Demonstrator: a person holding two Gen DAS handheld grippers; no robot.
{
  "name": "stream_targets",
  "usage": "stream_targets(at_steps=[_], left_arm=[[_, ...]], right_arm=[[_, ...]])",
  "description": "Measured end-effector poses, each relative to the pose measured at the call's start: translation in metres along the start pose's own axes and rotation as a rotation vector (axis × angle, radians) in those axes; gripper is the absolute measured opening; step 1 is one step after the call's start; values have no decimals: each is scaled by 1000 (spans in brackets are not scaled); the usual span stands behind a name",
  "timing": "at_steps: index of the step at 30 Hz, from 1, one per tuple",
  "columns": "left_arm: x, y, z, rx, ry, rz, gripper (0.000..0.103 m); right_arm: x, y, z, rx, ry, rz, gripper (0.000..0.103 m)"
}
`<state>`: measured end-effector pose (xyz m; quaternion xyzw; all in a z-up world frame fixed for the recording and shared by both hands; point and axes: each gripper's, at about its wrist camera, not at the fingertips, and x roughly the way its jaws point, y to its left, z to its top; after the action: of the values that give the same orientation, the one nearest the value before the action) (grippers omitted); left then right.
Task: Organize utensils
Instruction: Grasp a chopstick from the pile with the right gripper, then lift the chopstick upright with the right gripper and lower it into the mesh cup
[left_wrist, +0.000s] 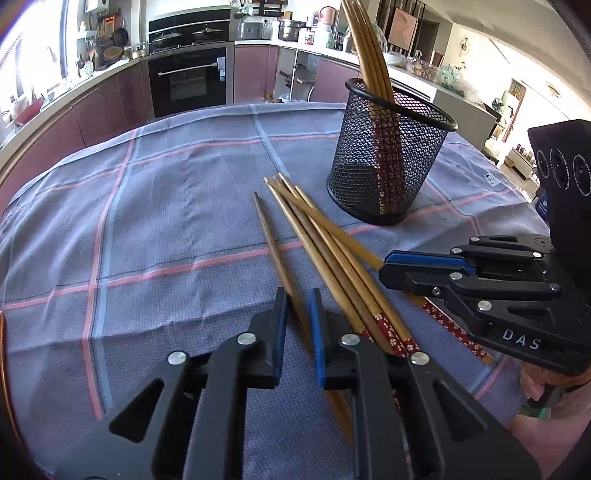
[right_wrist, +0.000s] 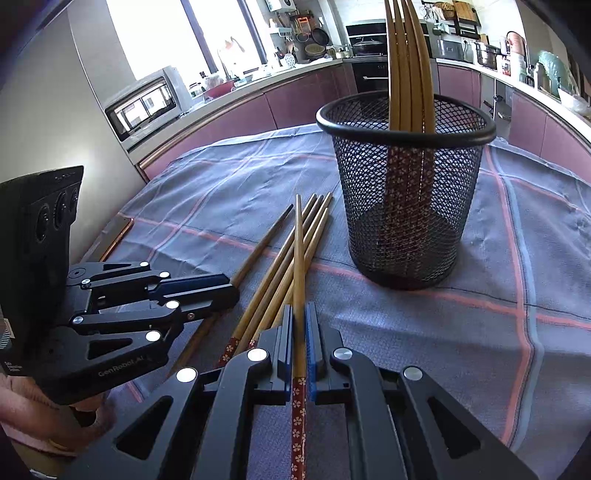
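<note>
On a table (left_wrist: 155, 206) covered with a blue-grey checked cloth, my right gripper (right_wrist: 300, 343) is clenched on a single chopstick (right_wrist: 299, 266), its bare wooden tip pointing toward the mesh cup (right_wrist: 402, 206) and its red flowered handle running back between my fingers (right_wrist: 286, 332). Beside it on the left, a loose bunch of chopsticks (right_wrist: 280, 266) lies fanned on the cloth, tips toward the cup. My left gripper (left_wrist: 297, 325) sits low over the cloth with its fingers (left_wrist: 280, 321) parted around one separate chopstick (left_wrist: 273, 243) that lies just left of the bunch (left_wrist: 325, 251); I cannot tell whether the pads touch it. The black mesh cup (left_wrist: 388, 158) stands upright near the far right part of the table, already holding several chopsticks (left_wrist: 369, 62) that lean against its rim, flowered ends down. Behind the table, a kitchen counter (left_wrist: 110, 70) and a built-in oven (left_wrist: 190, 77) fill the background.
</note>
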<state>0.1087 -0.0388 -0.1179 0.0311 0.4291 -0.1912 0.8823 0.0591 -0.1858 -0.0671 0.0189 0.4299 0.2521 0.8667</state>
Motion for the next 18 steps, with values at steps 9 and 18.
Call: stream_targets(at_steps=[9,18], left_arm=[[1,-1,5,-29,-13,19,9],[-16,4,8,-44,-47,-10,8]], right_arm=[[12,3,8,-21,16,-14,7],[1,4,9,-35,-17,7,6]])
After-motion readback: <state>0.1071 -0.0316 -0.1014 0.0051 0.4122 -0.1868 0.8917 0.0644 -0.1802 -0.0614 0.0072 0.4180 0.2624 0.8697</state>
